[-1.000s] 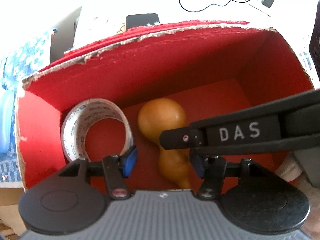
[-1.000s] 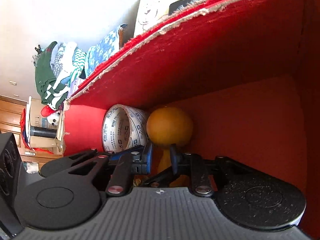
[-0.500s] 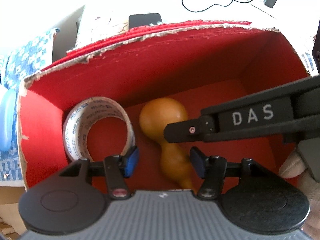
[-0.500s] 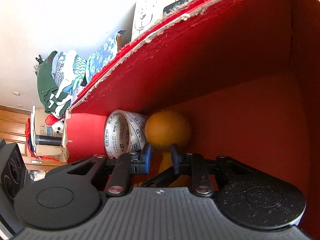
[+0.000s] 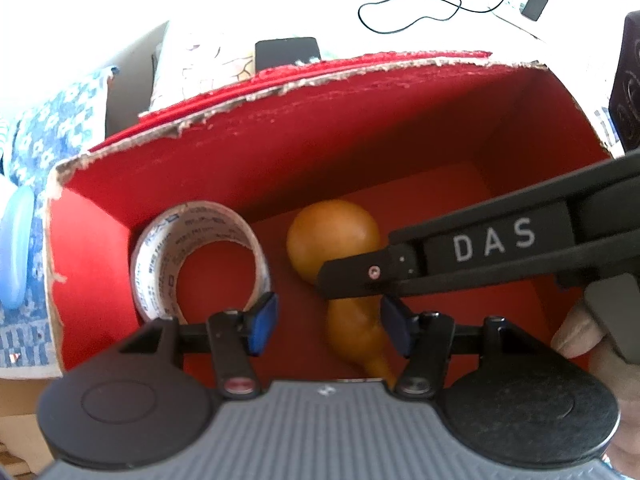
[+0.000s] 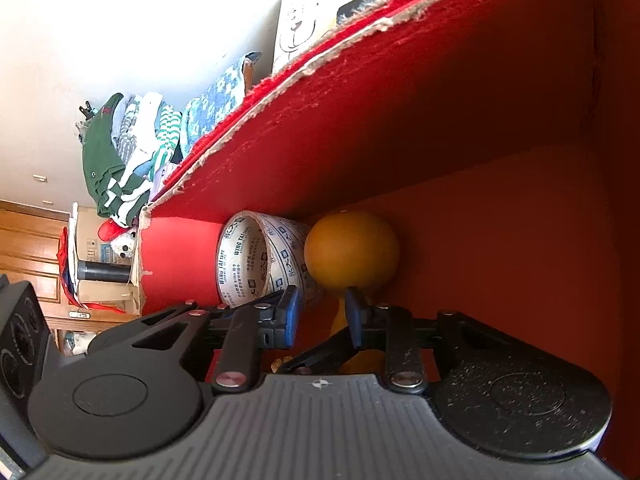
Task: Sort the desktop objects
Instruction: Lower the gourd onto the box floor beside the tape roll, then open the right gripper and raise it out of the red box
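A red cardboard box point(image 5: 360, 128) holds a roll of printed tape point(image 5: 200, 264) standing on edge at the left and an orange-brown gourd point(image 5: 336, 236) lying beside it. My left gripper point(image 5: 326, 322) is open and empty, above the box's near edge. My right gripper point(image 6: 318, 318) is inside the box, its pads a little apart on either side of the gourd's narrow neck point(image 6: 340, 320); the pads no longer press it. The gourd's round end point(image 6: 352, 254) rests by the back wall next to the tape point(image 6: 256, 260). The right gripper's arm point(image 5: 460, 256) crosses the left view.
Behind the box lie a black phone point(image 5: 288, 52), a printed paper point(image 5: 200, 68) and a black charger with cable point(image 5: 532, 0). A blue patterned cloth point(image 5: 48, 136) lies left. A clothes pile point(image 6: 128, 152) and a black speaker point(image 6: 20, 344) stand left.
My right gripper has opened a little around the gourd's neck and drawn back and up. The gourd lies on the box floor. The left gripper stayed open and nearly still.
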`<control>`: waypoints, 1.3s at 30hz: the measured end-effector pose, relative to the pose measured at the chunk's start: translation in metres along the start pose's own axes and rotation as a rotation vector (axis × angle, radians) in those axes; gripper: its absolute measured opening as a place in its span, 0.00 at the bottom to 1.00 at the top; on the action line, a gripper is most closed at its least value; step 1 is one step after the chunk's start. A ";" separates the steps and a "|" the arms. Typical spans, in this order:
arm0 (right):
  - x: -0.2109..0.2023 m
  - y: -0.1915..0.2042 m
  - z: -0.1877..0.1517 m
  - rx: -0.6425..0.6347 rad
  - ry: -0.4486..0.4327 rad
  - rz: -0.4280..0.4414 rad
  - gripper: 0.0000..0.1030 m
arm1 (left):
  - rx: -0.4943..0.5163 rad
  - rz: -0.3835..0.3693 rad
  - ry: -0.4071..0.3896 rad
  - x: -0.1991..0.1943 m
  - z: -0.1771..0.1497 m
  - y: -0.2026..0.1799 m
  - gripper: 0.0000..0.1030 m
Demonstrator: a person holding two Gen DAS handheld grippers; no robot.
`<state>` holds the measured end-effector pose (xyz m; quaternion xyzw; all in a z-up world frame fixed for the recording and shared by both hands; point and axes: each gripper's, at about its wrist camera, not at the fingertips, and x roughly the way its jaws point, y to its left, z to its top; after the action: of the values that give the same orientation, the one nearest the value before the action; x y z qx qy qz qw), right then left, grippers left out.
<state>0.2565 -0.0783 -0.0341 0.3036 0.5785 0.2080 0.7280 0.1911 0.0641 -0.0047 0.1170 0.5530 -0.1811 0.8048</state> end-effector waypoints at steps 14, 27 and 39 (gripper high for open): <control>-0.003 0.002 -0.002 0.000 -0.051 -0.027 0.29 | -0.030 0.054 -0.025 0.005 -0.004 -0.007 0.62; -0.003 0.004 0.001 0.002 -0.096 -0.047 0.31 | -0.061 0.064 -0.019 0.011 -0.002 -0.002 0.57; -0.003 0.006 0.000 -0.016 -0.107 -0.052 0.31 | -0.059 0.090 -0.012 0.018 0.004 -0.003 0.56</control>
<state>0.2557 -0.0760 -0.0274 0.2935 0.5446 0.1769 0.7655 0.1993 0.0571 -0.0199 0.1168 0.5475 -0.1289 0.8185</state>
